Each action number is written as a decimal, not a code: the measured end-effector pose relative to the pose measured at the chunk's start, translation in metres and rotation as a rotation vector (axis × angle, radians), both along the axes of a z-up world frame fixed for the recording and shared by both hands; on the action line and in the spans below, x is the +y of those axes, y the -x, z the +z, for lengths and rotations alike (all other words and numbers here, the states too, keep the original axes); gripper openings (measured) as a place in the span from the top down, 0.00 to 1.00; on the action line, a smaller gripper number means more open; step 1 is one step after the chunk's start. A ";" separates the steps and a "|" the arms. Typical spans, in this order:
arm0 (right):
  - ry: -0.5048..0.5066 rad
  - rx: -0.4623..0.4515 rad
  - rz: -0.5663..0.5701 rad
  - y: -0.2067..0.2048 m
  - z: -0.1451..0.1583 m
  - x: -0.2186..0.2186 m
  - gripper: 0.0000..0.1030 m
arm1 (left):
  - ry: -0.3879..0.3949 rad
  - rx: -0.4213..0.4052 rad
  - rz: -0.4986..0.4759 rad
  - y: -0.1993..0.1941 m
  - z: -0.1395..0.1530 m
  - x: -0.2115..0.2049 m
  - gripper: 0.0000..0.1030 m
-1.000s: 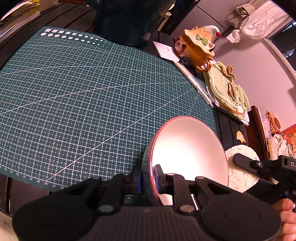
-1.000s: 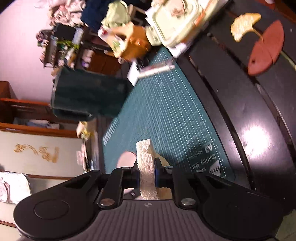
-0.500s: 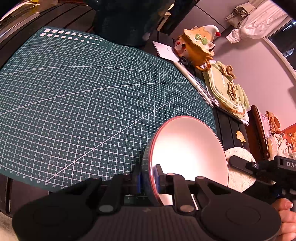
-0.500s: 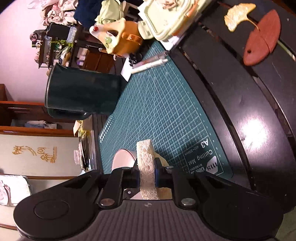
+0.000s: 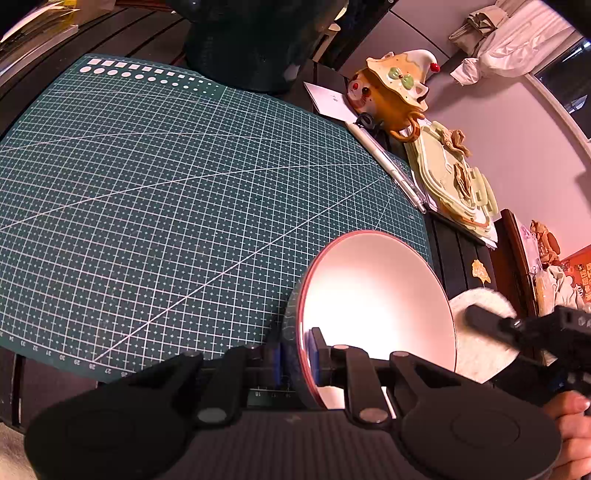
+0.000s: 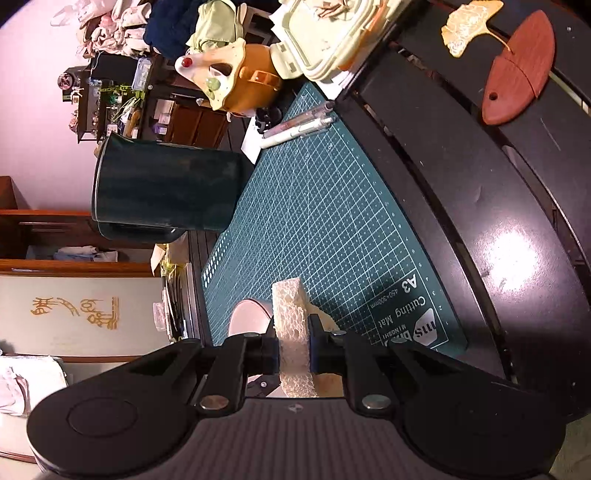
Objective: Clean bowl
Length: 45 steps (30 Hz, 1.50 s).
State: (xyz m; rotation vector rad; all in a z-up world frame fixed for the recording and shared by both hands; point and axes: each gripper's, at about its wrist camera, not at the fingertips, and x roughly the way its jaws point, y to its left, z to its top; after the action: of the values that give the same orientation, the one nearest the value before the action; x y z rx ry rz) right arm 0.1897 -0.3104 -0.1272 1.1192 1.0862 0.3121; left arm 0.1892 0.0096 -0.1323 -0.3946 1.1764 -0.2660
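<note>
A bowl point(image 5: 376, 302), pale inside with a reddish rim, stands tilted on edge over the green cutting mat point(image 5: 184, 184). My left gripper point(image 5: 297, 356) is shut on its near rim, one pad inside and one outside. Just right of the bowl in the left wrist view are a white round sponge point(image 5: 480, 343) and the black right gripper point(image 5: 480, 321) clamped on it. In the right wrist view my right gripper point(image 6: 293, 347) is shut on that white, net-textured sponge point(image 6: 290, 314), and part of the bowl point(image 6: 247, 321) shows to its left.
A dark green cylindrical container point(image 5: 255, 40) stands at the mat's far edge. A cat-shaped orange pot point(image 5: 391, 92), pens point(image 5: 388, 166) and a pale green box point(image 5: 454, 181) lie right of the mat. A red-brown wooden piece point(image 6: 517, 70) and a leaf shape point(image 6: 465, 26) sit on the dark table.
The right gripper with the sponge has shifted a little beside the bowl, and its view has turned slightly. The left gripper and bowl have stayed put.
</note>
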 end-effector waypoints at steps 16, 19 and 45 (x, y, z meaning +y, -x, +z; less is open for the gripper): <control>-0.049 -0.062 -0.054 0.003 0.011 -0.013 0.87 | 0.001 0.000 -0.003 -0.002 0.000 0.000 0.85; -0.037 -0.049 -0.041 0.002 0.009 -0.010 0.87 | 0.001 -0.001 -0.004 -0.002 0.000 0.000 0.85; 0.002 -0.026 -0.008 0.001 0.004 0.001 0.87 | -0.001 -0.002 -0.005 -0.002 0.000 -0.001 0.85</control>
State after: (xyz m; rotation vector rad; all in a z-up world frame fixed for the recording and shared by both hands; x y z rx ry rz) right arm 0.1890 -0.3096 -0.1231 1.1145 1.0591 0.3187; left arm 0.1907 0.0088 -0.1325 -0.3911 1.1755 -0.2700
